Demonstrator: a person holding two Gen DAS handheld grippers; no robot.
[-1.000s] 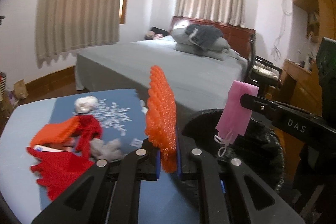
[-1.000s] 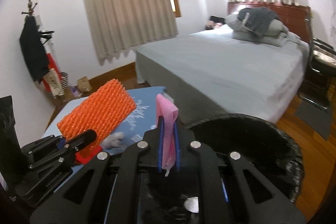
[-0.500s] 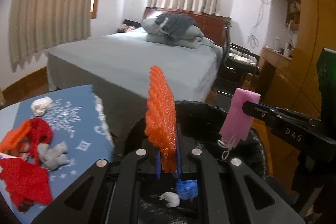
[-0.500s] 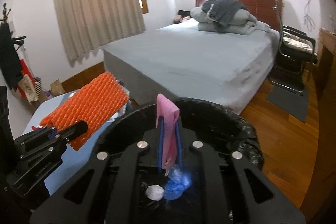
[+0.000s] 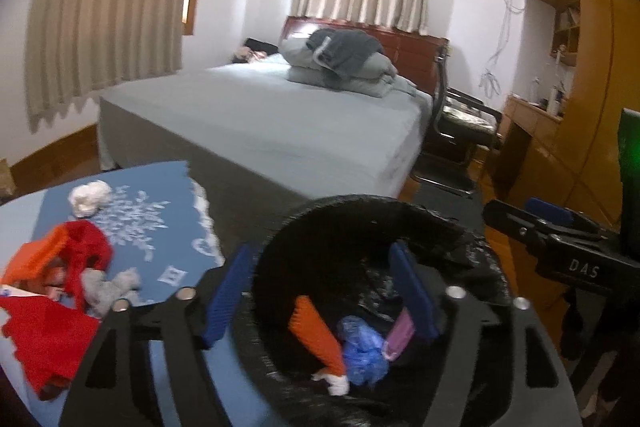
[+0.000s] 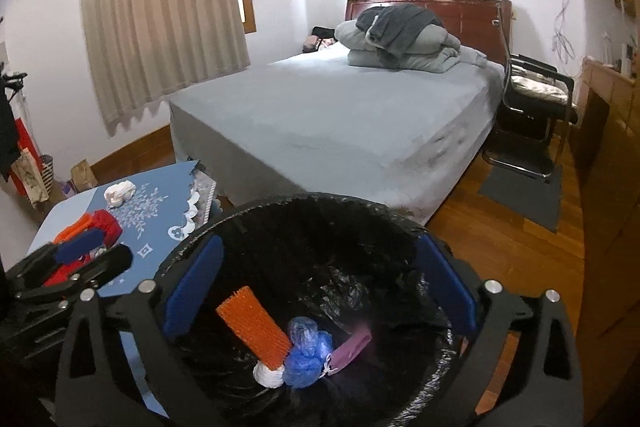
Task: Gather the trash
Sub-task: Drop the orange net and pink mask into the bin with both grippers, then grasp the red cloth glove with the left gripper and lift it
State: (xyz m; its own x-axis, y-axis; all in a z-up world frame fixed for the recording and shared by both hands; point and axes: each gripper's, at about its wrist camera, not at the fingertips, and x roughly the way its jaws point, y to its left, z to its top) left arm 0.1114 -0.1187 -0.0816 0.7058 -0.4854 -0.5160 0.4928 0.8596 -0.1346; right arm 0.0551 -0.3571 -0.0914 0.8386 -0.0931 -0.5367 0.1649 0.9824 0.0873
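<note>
A black-lined trash bin (image 6: 304, 215) stands beside a low table, its liner crinkled and glossy. At its bottom lie four discarded items: an orange bumpy foam sleeve (image 6: 254, 327) tilted against the left wall, a crumpled blue plastic bag (image 6: 306, 357) touching it at the center, a pink face mask (image 6: 351, 345) just right of the bag with an ear loop trailing, and a small white paper wad (image 6: 268, 375) at the sleeve's lower end. On the blue tablecloth (image 5: 160, 195) to the left, a white crumpled tissue (image 5: 90, 197) sits at the far side, while red and orange wrappers (image 5: 52, 291) and a grey wad (image 5: 110, 287) are heaped near the front edge.
</note>
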